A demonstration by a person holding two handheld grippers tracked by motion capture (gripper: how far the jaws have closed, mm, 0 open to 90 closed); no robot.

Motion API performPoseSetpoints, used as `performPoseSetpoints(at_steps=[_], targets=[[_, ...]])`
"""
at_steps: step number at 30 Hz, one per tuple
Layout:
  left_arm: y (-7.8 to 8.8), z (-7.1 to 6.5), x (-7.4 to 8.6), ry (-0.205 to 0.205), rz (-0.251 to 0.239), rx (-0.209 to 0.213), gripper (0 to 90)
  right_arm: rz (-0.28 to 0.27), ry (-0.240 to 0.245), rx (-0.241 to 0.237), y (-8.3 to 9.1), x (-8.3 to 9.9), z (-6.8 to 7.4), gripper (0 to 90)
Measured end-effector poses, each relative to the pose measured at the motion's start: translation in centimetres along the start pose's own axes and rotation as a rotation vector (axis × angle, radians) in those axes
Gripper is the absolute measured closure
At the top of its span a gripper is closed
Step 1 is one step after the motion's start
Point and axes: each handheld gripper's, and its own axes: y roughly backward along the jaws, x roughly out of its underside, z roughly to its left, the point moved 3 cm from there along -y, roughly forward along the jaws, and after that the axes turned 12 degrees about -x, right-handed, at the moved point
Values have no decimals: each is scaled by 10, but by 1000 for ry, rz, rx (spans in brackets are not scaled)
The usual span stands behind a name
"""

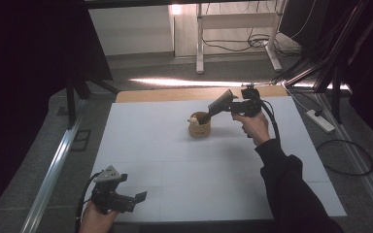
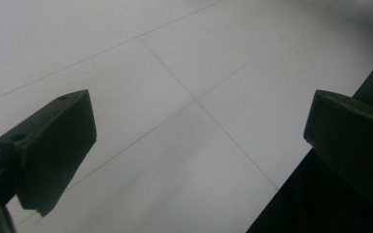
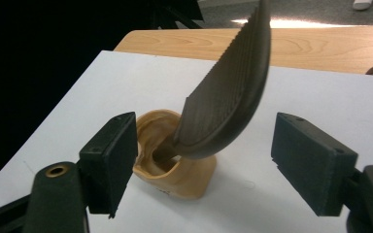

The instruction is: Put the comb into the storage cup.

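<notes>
A tan wooden holder [image 1: 199, 127] [image 3: 189, 179] stands on the white table [image 1: 175, 165], a little behind its middle. A dark wooden comb [image 1: 219, 104] [image 3: 228, 97] stands in it, leaning up and to the right, teeth along one edge. My right gripper [image 1: 232, 106] [image 3: 206, 155] is open, one jaw on each side of the comb with a gap to both. My left gripper [image 1: 133, 199] [image 2: 199, 145] hovers open over the table's near left corner with nothing between its jaws. Something small and white [image 1: 193, 119] shows at the holder's left rim.
A strip of bare wood [image 1: 175, 94] [image 3: 320, 46] runs along the table's far edge. Beyond it are desk legs [image 1: 199, 43] and cables on the floor, and a power strip [image 1: 320, 120] lies to the right. Metal rails flank the table.
</notes>
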Motion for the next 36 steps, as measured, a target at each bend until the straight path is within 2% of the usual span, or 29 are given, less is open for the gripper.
performPoseSetpoints(at_steps=[4,15,26,36], targets=[[0,0,0,0,0,1,0,15,15,0,2,1,3,226],[0,0,0,1,0,1,0,89,108,22,2,7,14,154],[0,0,0,0,0,1,0,104,136,-1,6,12,21,106],[0,0,0,-1,0,1,0,119,217,30,8,19,29,65]])
